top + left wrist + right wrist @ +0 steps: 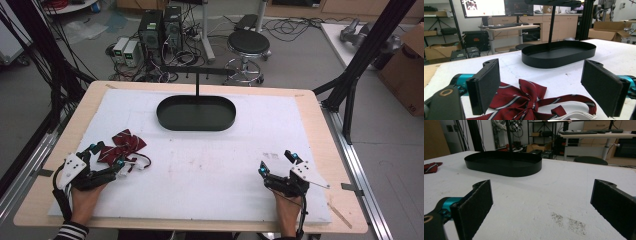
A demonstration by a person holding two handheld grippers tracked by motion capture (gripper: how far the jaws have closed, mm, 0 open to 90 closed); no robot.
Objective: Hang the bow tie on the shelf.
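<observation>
Black oval tray, bare inside

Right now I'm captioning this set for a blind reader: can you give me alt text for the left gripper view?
The left gripper is open, its two black jaws set wide to either side of a dark red striped bow tie lying on the white table cover. Beyond it stands a black oval tray with an upright post.

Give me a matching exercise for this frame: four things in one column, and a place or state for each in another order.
Things:
1. bow tie
2. black tray
3. left gripper
4. right gripper

Places or states:
A. open over bare white mat
B. far centre of the table
C. open, at the tie
D. lying at the table's left

Pairs: 1-D, 2-B, 3-C, 4-A
</observation>
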